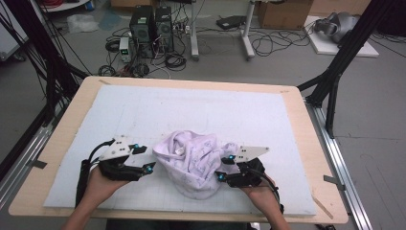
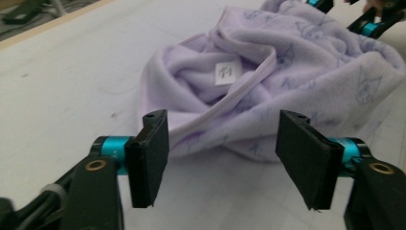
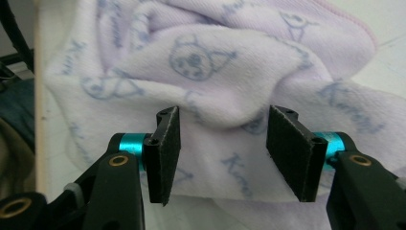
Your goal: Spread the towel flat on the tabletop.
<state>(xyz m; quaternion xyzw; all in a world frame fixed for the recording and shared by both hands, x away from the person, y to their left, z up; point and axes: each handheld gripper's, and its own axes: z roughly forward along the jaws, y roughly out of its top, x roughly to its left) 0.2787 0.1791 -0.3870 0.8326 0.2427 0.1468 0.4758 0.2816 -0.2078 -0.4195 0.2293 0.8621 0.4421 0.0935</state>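
One white tag (image 2: 226,73) marks the lilac towel (image 2: 287,62), writing unreadable.

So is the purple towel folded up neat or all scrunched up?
Scrunched up. The purple towel sits in a crumpled heap on the white mat, with bunched folds, a curling hem and its little white tag showing inside.

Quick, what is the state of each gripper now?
Left gripper: open, holding nothing, just short of the lilac cloth.
Right gripper: open, at the cloth, not clamping it.

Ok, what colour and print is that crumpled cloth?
The cloth is pale lilac with blue cartoon faces and lettering, clearest in the right gripper view.
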